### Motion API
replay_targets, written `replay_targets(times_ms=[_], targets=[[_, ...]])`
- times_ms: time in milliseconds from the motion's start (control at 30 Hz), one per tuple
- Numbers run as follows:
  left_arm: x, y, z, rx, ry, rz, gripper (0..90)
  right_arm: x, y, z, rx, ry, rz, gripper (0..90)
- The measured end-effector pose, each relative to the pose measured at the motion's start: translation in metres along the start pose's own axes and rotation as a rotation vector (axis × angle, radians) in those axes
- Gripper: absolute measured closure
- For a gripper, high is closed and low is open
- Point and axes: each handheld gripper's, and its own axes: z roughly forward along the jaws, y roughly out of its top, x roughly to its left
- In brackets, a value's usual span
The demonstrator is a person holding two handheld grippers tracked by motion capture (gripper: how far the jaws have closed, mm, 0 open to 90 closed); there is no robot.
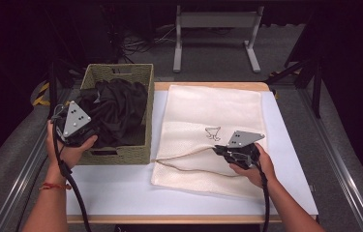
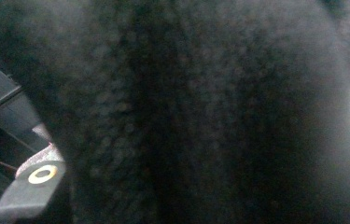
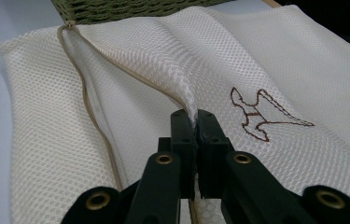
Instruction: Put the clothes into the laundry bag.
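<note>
Cream mesh is what the right gripper (image 3: 196,122) has hold of: its jaws are pressed together on a pinched-up fold of the laundry bag (image 1: 208,116), at the upper layer of the bag's open mouth. That bag lies flat on the white desk (image 1: 121,188), just beside the woven basket (image 1: 121,72), with its long axis running away from the person and its drawstring-edged mouth at the near end, facing slightly toward the basket.

Taking the basket as the landmark, the black garment (image 1: 116,108) is heaped inside it, spilling up over the rim. The left gripper (image 1: 84,133) sits at the basket's near left corner, buried in that dark cloth; in the left gripper view the fabric (image 2: 200,112) presses right up to the camera. The jaws look to be clamped on a bunch of it, though the pads themselves are hidden by the cloth.

From the basket, the bag's mouth lies to the right and a little nearer the person. So the left hand is the one placed to carry the garment sideways to that opening, while the right hand lifts the mesh edge to keep it gaping.
</note>
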Motion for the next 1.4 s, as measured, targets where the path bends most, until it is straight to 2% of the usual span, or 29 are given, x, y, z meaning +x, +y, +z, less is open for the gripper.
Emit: replay_targets(times_ms=[100,233,400,533,667,700,800,867,900,967,1067,1167,1233,1300,1400], targets=[[-0.004,-0.003,-0.006,-0.049,-0.036,-0.049,66.8,0.0,0.0,-0.001,0.0,-0.002,-0.002,87.2],[-0.009,-0.003,-0.018,-0.086,-0.053,-0.055,67.0,0.0,0.0,-0.001,0.001,0.0,0.0,87.2],[-0.022,0.002,-0.039,-0.146,-0.053,-0.024,67.3,0.0,0.001,-0.001,-0.001,-0.004,-0.001,87.2],[-0.035,0.003,-0.051,-0.184,-0.09,-0.002,67.4,0.0,0.001,-0.001,-0.002,-0.007,0.004,87.3],[-0.049,-0.001,-0.061,-0.2,-0.141,0.012,67.5,-0.001,0.0,-0.002,-0.005,-0.013,0.004,87.3],[-0.053,-0.002,-0.063,-0.211,-0.162,0.005,67.6,-0.001,0.0,-0.002,-0.006,-0.013,0.005,87.3],[-0.066,-0.002,-0.069,-0.225,-0.22,0.016,67.6,-0.002,0.0,-0.001,-0.004,-0.013,0.006,87.3],[-0.079,-0.001,-0.072,-0.242,-0.274,0.028,67.7,-0.002,0.001,-0.002,-0.005,-0.016,0.005,87.3],[-0.079,-0.001,-0.072,-0.242,-0.274,0.028,67.7,-0.002,0.001,-0.002,-0.005,-0.016,0.005,87.3],[-0.091,0.0,-0.073,-0.246,-0.316,0.043,67.7,-0.002,0.001,-0.002,-0.008,-0.019,0.004,87.3],[-0.111,0.001,-0.069,-0.222,-0.367,0.072,67.8,-0.003,0.001,-0.003,-0.01,-0.018,0.008,87.4],[-0.125,0.0,-0.066,-0.204,-0.424,0.076,67.8,-0.002,0.001,-0.003,-0.011,-0.021,0.007,87.4],[-0.133,0.0,-0.065,-0.2,-0.446,0.082,68.0,-0.003,0.001,-0.004,-0.014,-0.023,0.011,87.4],[-0.143,0.0,-0.062,-0.179,-0.49,0.092,68.1,-0.004,0.001,-0.005,-0.017,-0.024,0.016,87.5],[-0.157,-0.002,-0.054,-0.145,-0.534,0.111,68.3,-0.005,0.001,-0.005,-0.021,-0.033,0.019,87.6]])
